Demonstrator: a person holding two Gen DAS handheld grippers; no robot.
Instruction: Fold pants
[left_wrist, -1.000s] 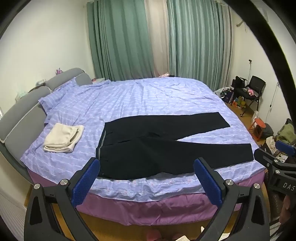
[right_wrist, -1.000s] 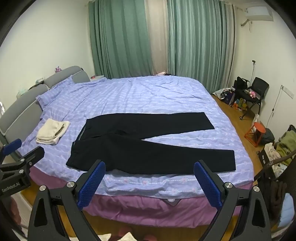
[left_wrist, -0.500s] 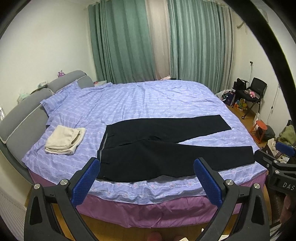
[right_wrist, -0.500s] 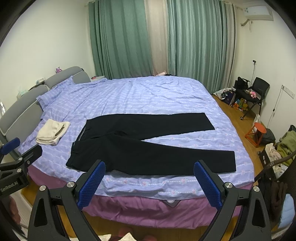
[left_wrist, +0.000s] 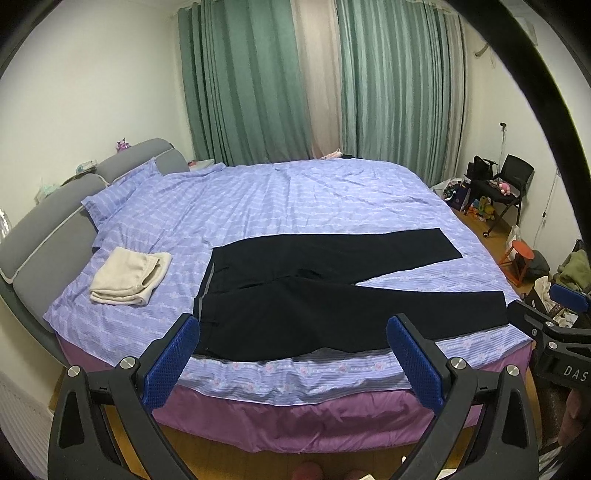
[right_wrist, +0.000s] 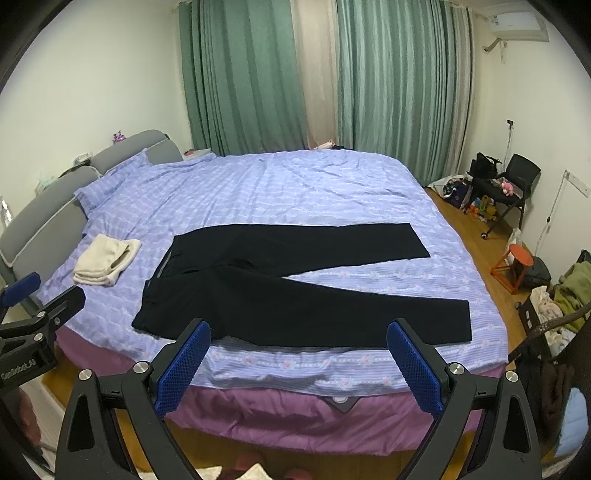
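Drifting slightly up and back from the bed (left_wrist: 258, 206) since a second ago, left gripper (left_wrist: 291, 350) and right gripper (right_wrist: 297, 354) gaping empty, black pants (right_wrist: 295, 291) flat at 12 o'clock, unfolded, awaiting descent onto waistband and hem.
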